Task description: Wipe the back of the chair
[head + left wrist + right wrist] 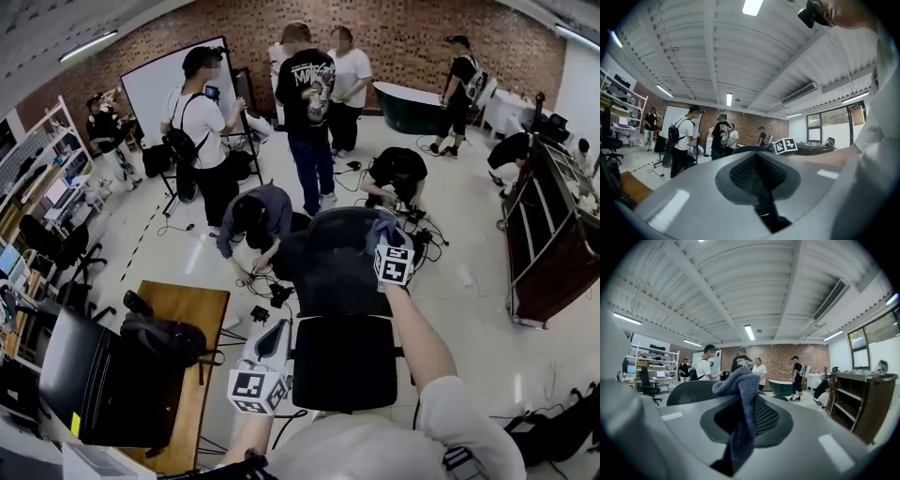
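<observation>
Gripping a blue cloth [740, 385], the right gripper [382, 242] sits at the top edge of the chair back [328, 258], with free floor [469, 244] to its right. The left gripper [275, 342], closed and empty, is beside the seat [342, 361]. The far face of the back is hidden.

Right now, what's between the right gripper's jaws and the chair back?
A blue cloth, clamped in the right gripper, hangs in front of the chair back at its top edge. The right gripper view shows it best.

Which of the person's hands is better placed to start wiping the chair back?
Right. The right gripper holds the blue cloth at the chair back; the left gripper is empty, low beside the seat.
</observation>
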